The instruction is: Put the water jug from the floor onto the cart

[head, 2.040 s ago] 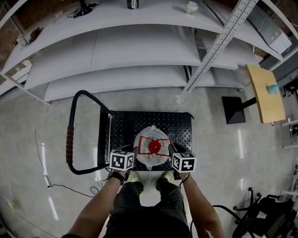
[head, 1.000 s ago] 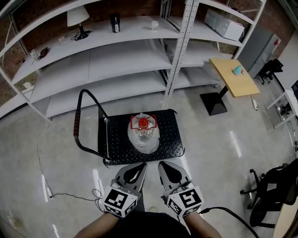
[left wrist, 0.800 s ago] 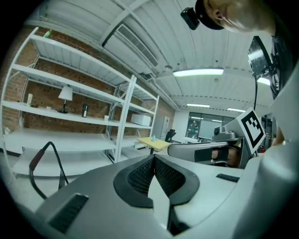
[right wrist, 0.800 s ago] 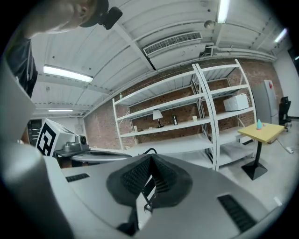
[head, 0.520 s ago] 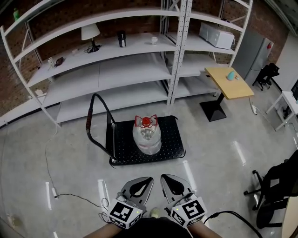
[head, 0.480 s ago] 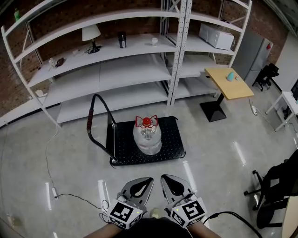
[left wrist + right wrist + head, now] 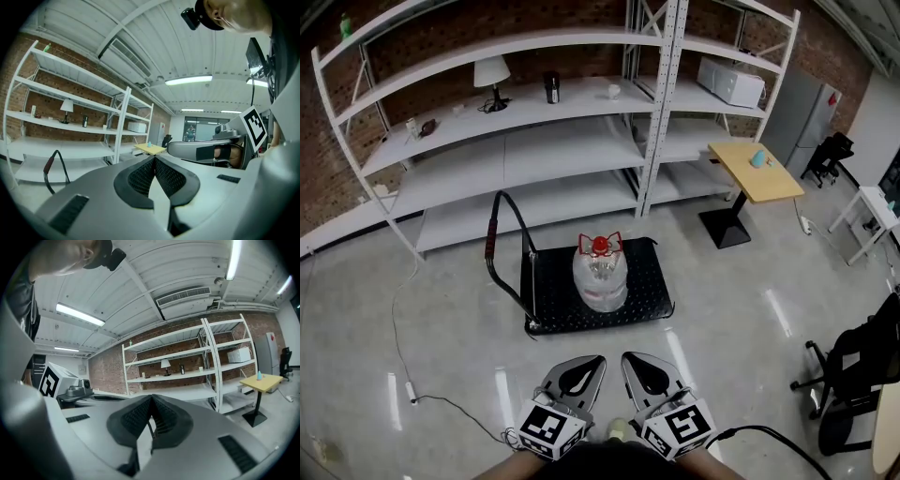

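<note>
The white shelving [image 7: 534,159] ran along the far side of the cart [image 7: 642,286], and the cart's black studded deck sat on the bare floor with its looped push handle [image 7: 495,246] at the left end. The water jug [image 7: 600,279] stood upright on that deck, near its middle and a little toward the far edge, with bare deck visible on every side of it, so the placement looked done and the step in hand was most likely to back off cleanly. Both tools were on the near side of the cart, well apart from it and side by side: the left gripper [image 7: 586,366] had its jaws pressed together with nothing between them, and the right gripper [image 7: 639,367] was likewise closed and empty. Each gripper's own view confirmed this, with the ribbed pads meeting at a point and only the room beyond. To finish well, it seemed wise to keep both tools low and away from the cart, since a knock on the deck or handle could roll it and rock the tall jug. A last glance that the red cap [image 7: 600,246] sat straight above the jug's base would confirm that it was not leaning.
</note>
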`<state>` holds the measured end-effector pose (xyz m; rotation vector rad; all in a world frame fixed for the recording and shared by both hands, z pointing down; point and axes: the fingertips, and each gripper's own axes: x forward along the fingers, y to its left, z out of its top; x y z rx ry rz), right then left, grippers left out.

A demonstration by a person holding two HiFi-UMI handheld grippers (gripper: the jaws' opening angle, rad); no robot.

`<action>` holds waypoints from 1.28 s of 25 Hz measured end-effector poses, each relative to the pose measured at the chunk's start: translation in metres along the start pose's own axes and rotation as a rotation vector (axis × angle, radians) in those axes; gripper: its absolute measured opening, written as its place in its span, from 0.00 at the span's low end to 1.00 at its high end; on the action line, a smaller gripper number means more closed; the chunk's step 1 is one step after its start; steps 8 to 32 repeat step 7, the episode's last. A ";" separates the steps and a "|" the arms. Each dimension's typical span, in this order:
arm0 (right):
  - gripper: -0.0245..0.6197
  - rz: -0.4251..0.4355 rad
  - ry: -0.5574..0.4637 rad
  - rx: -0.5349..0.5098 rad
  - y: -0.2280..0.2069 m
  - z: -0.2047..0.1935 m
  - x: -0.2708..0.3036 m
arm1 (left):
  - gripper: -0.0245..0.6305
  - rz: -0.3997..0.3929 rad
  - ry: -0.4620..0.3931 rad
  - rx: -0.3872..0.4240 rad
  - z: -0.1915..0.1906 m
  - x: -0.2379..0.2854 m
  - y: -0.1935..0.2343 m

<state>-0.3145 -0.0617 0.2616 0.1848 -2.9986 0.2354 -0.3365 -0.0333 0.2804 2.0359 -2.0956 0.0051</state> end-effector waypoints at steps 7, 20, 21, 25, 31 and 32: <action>0.04 -0.009 -0.016 -0.008 0.020 0.008 -0.006 | 0.04 -0.009 -0.014 0.009 0.008 -0.018 -0.003; 0.04 -0.009 -0.016 -0.008 0.020 0.008 -0.006 | 0.04 -0.009 -0.014 0.009 0.008 -0.018 -0.003; 0.04 -0.009 -0.016 -0.008 0.020 0.008 -0.006 | 0.04 -0.009 -0.014 0.009 0.008 -0.018 -0.003; 0.04 -0.009 -0.016 -0.008 0.020 0.008 -0.006 | 0.04 -0.009 -0.014 0.009 0.008 -0.018 -0.003; 0.04 -0.009 -0.016 -0.008 0.020 0.008 -0.006 | 0.04 -0.009 -0.014 0.009 0.008 -0.018 -0.003; 0.04 -0.009 -0.016 -0.008 0.020 0.008 -0.006 | 0.04 -0.009 -0.014 0.009 0.008 -0.018 -0.003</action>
